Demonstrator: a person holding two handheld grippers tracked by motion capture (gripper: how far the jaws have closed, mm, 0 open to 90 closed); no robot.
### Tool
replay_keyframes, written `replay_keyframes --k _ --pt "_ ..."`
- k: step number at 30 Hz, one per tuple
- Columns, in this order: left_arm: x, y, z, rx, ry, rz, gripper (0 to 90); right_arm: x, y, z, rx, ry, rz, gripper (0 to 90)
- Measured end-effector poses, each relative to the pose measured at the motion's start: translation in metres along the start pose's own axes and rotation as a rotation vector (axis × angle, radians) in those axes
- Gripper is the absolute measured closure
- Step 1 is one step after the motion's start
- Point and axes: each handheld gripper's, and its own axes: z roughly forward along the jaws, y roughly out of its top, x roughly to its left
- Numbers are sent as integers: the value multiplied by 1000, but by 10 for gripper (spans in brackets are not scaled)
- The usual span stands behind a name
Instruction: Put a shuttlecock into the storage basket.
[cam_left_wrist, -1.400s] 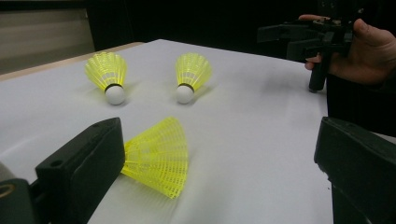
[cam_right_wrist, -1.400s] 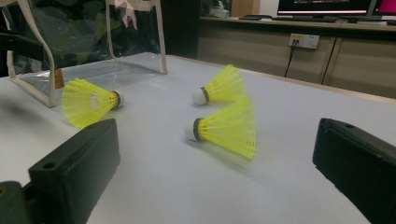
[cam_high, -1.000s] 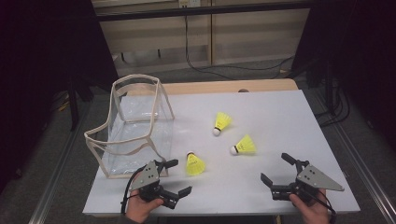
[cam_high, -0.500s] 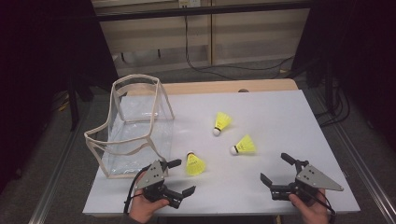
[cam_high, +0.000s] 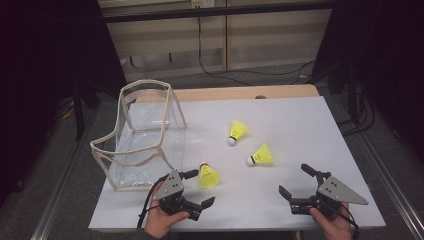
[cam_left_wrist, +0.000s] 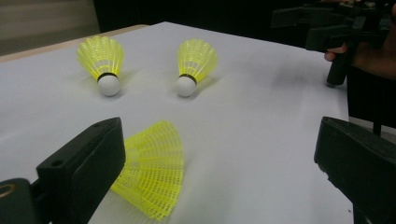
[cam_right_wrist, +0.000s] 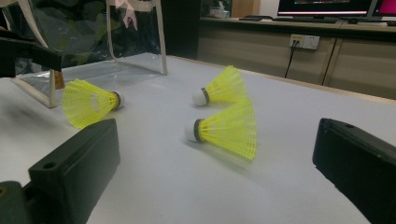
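Yellow shuttlecocks on your white table

You have three shuttlecocks (cam_high: 209, 175) (cam_high: 238, 131) (cam_high: 261, 155) with bright yellow mesh skirts, white tips and dark collars; a clear pouch (cam_high: 142, 134) with beige trim; black grippers (cam_high: 196, 188) (cam_high: 298, 182) with grey plates.

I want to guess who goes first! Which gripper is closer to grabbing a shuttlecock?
Probably the left gripper. Its open jaws sit right beside the nearest shuttlecock, next to the clear bag. The right gripper, also open, is farther from any.
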Motion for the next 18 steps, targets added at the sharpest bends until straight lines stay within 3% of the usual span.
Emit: replay_keyframes --k 7,11,14,18 --pt "-2 3 9 59 77 -1 22 0 0 0 1 -2 -2 7" --pt "-3 4 13 82 89 12 23 0 0 0 -1 -2 -3 7" --pt "-4 5 17 86 105 0 24 0 1 0 -3 -3 -5 7" --pt "-3 6 23 125 158 -21 32 0 1 0 -4 -2 -4 7"
